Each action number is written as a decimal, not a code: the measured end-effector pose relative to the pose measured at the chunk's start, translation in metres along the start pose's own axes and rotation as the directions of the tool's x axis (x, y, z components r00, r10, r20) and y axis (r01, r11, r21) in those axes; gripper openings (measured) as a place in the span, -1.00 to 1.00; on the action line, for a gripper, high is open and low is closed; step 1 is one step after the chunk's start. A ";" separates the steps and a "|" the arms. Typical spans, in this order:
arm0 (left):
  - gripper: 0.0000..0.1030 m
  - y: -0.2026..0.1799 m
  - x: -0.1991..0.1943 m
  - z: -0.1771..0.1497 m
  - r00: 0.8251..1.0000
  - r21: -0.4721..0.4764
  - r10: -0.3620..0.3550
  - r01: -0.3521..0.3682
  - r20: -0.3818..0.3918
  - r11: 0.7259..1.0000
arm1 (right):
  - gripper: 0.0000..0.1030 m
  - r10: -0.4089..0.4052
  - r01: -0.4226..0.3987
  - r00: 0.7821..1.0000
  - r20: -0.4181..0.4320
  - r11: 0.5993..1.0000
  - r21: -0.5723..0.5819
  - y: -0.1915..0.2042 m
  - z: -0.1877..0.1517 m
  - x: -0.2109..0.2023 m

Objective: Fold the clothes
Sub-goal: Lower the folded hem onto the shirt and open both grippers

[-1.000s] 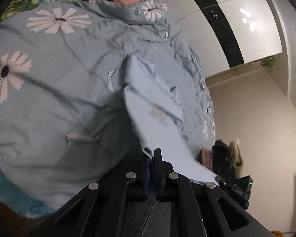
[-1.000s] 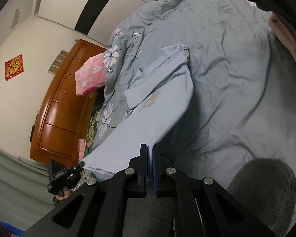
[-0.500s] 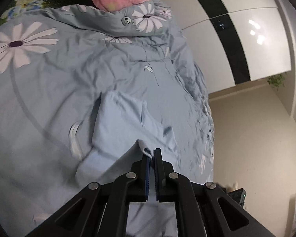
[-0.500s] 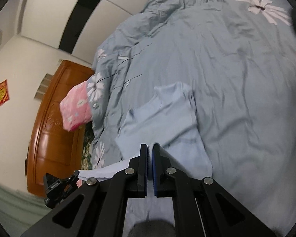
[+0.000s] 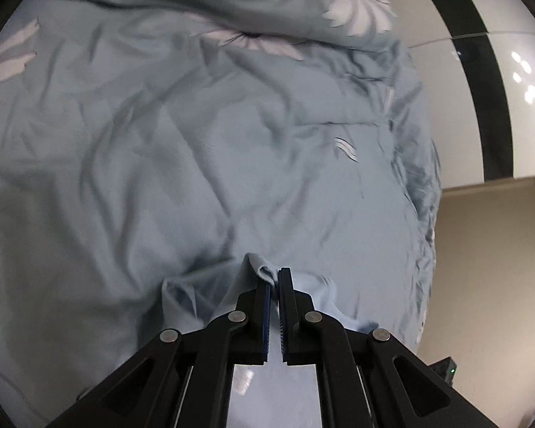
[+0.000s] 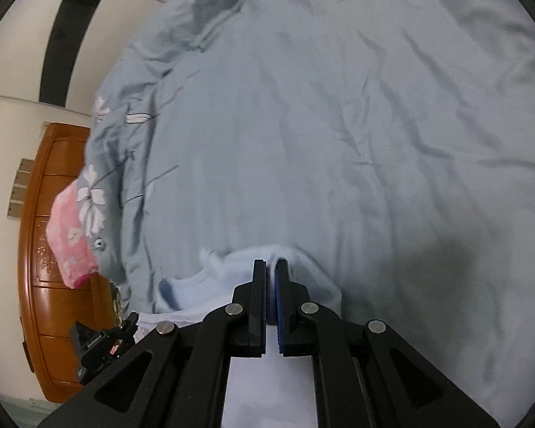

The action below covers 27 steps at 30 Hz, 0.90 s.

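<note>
Both grippers have swung forward and down over the bed since a second ago, carrying the pale blue shirt (image 5: 196, 296) so most of it now sits under the tools instead of stretching ahead. Left gripper (image 5: 274, 280) has its fingers pressed together on a bunched fold of the shirt. Right gripper (image 6: 271, 267) pinches another edge of the same shirt (image 6: 214, 278), jaws nearly closed. Beneath lies a rumpled blue floral duvet (image 5: 196, 142). A pink pillow (image 6: 69, 235) rests by the wooden headboard (image 6: 42, 285), left of the right gripper
</note>
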<state>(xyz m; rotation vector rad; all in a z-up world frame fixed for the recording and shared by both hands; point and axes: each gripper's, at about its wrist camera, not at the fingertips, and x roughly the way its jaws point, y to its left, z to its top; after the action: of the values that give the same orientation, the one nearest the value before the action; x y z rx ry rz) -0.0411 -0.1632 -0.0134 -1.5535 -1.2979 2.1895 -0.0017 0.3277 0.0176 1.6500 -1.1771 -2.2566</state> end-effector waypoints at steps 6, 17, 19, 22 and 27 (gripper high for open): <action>-0.73 0.001 -0.002 0.003 0.998 0.002 -0.057 0.057 -0.014 0.998 | -0.74 0.000 -0.001 1.000 -0.012 0.999 -0.049 0.004 0.009 0.008; 0.15 0.028 -0.069 -0.076 0.999 0.171 0.041 -0.044 0.017 0.984 | -0.21 0.027 -0.021 0.998 0.053 0.994 -0.109 -0.034 -0.069 -0.065; 0.15 0.054 -0.071 -0.103 0.997 0.139 0.073 -0.071 -0.005 0.988 | -0.21 0.025 -0.023 0.999 0.027 0.997 -0.080 -0.057 -0.103 -0.068; 0.15 0.092 -0.069 -0.137 0.996 0.040 0.070 -0.068 -0.051 0.997 | -0.21 0.076 -0.076 0.997 -0.016 0.997 0.005 -0.085 -0.143 -0.063; 0.15 0.121 -0.064 -0.159 0.999 -0.096 -0.018 0.013 -0.051 0.995 | -0.21 0.141 -0.136 0.989 -0.041 0.984 0.115 -0.098 -0.175 -0.042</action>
<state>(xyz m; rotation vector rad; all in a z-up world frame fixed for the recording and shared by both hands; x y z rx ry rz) 0.1600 -0.1856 -0.0697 -1.6166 -1.4130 2.0917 0.1969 0.3265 -0.0321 1.5966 -1.3841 -2.0905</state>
